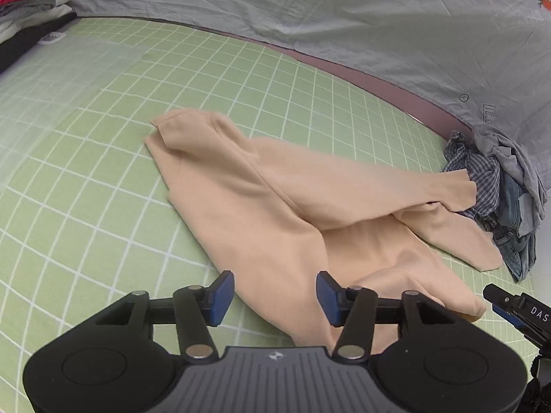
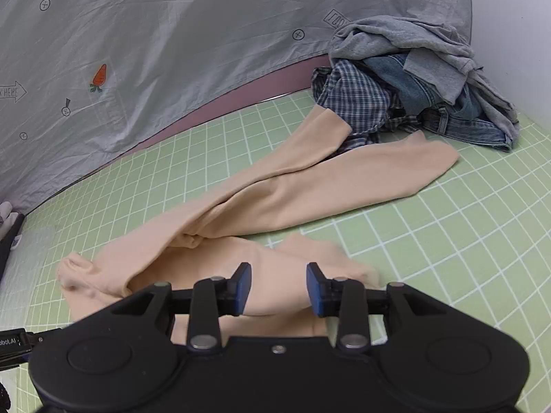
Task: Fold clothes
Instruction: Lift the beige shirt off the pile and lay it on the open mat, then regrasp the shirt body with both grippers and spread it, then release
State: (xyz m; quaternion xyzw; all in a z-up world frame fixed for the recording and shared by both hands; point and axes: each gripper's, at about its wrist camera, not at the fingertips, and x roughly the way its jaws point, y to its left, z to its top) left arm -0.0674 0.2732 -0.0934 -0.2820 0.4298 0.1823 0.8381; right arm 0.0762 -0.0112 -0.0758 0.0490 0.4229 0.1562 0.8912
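My left tongs (image 1: 274,297) and right tongs (image 2: 278,289) both gape, empty, over the peach leggings (image 1: 261,206). Thin, limp, stretchy cloth, I judge; I'd pinch the near hem.

The left gripper's body (image 1: 275,371) is hiding the near hem of the peach garment (image 1: 261,206) at 6 o'clock. At 10 o'clock, the frame edge is cutting off the folded stack (image 1: 31,3). At 3 o'clock, the garment's sleeve is covering part of the clothes pile (image 1: 499,186).

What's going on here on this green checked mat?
A person with two handheld grippers is folding clothes. A beige garment lies rumpled on the green mat. The left gripper and right gripper hover over its near edge, jaws open, gripping nothing. An unfolded pile waits at the far corner.
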